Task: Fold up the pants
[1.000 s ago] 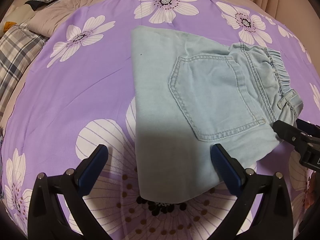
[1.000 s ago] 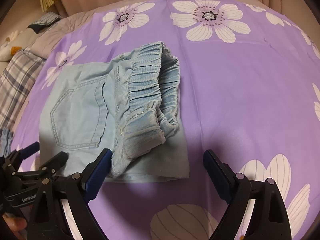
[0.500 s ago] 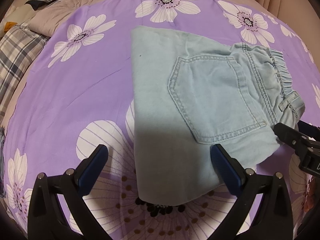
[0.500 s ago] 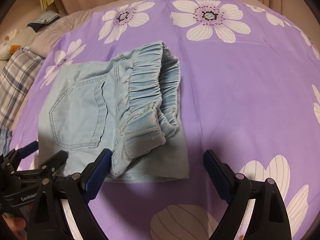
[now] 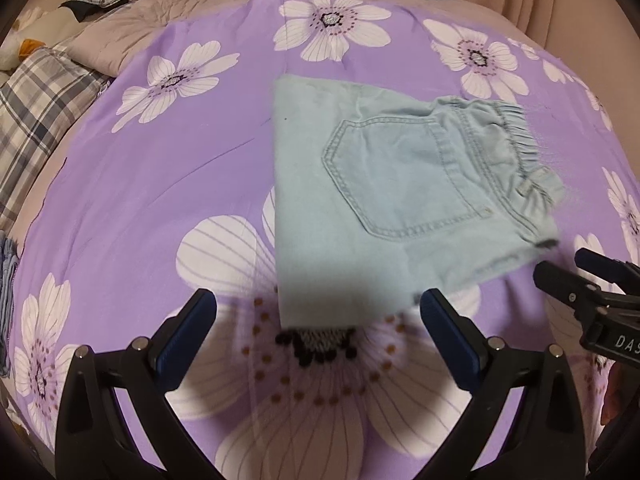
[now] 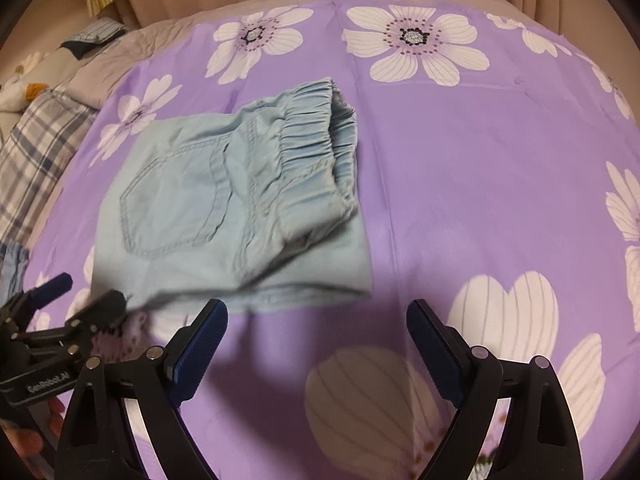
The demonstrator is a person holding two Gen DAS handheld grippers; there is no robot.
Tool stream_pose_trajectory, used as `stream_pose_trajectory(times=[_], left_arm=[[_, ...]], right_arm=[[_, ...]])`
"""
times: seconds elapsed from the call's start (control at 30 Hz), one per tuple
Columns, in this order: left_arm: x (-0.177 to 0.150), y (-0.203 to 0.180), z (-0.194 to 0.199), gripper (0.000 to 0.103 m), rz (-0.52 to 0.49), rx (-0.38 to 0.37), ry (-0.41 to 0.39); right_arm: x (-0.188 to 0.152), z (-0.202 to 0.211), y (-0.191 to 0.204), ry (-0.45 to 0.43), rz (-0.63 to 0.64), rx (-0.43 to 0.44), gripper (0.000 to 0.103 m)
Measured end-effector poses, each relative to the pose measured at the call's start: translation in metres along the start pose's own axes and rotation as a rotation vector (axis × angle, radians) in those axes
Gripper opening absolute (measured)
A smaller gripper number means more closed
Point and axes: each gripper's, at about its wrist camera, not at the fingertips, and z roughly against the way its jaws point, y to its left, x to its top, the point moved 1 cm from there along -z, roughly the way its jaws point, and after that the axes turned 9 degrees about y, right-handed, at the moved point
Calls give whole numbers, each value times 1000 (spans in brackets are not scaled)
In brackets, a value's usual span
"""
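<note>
On the bed, spread with a purple floral bedsheet [image 5: 168, 184], a pair of light blue denim pants [image 5: 384, 200] lies folded into a compact rectangle, back pocket [image 5: 400, 176] up and elastic waistband [image 6: 316, 140] bunched along one edge. Compared with a second ago, both tools have drawn back: the near hem that sat between the left tool's fingers now lies just ahead of them, and the bundle has slid farther from the right tool as well. That retreat suggests the folding is essentially finished and the hands are letting go.

The left tool [image 5: 318, 320] hangs with its jaws spread wide and nothing between them; the pants sit directly in front of it and slightly to its right, apart from the fingertips. The right tool [image 6: 316, 326] is likewise released and empty, the pants lying ahead and to its left, the lower fold just beyond its left finger. In each view the other tool shows at the frame's edge, beside the bundle's near corner but not touching it. A plaid pillow [image 5: 40, 112] rests far off to the left.
</note>
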Motion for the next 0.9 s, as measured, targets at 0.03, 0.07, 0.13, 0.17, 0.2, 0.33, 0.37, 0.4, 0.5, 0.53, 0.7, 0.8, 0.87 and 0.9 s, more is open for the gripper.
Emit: stream_pose_trajectory(times=[0.03, 0.07, 0.13, 0.17, 0.2, 0.33, 0.37, 0.4, 0.5, 0.53, 0.7, 0.8, 0.87, 0.9], left_arm=[[-3, -1, 5, 102, -6, 2, -7], [-5, -2, 8, 102, -9, 4, -12], [-10, -4, 16, 102, -15, 14, -20], [-12, -5, 22, 102, -15, 18, -25], [-15, -5, 27, 102, -14, 20, -31], [-21, -6, 43, 102, -16, 12, -48], [-23, -7, 49, 103, -19, 15, -53], [-24, -8, 51, 103, -20, 22, -53], [-28, -8, 60, 103, -14, 41, -53], [-30, -7, 64, 103, -11, 23, -54], [-39, -8, 77, 103, 2, 18, -43], [-44, -10, 87, 103, 3, -6, -58], [-47, -12, 95, 103, 0, -9, -67], [-48, -12, 98, 103, -3, -10, -72]], right_arm=[[-2, 3, 1, -3, 4, 5, 91], [-5, 8, 2, -10, 10, 11, 91], [-9, 16, 5, -27, 23, 16, 91], [-11, 22, 7, -37, 33, 19, 91], [-13, 27, 9, -47, 40, 24, 91], [-20, 47, 16, -87, 61, 41, 91], [-20, 50, 16, -93, 65, 42, 91], [-22, 55, 18, -103, 71, 42, 91], [-24, 64, 20, -122, 80, 43, 91], [-25, 67, 21, -127, 81, 44, 91], [-32, 80, 23, -153, 88, 49, 91], [-36, 88, 24, -168, 93, 50, 91], [-38, 93, 24, -179, 97, 49, 91], [-41, 96, 25, -184, 99, 50, 91]])
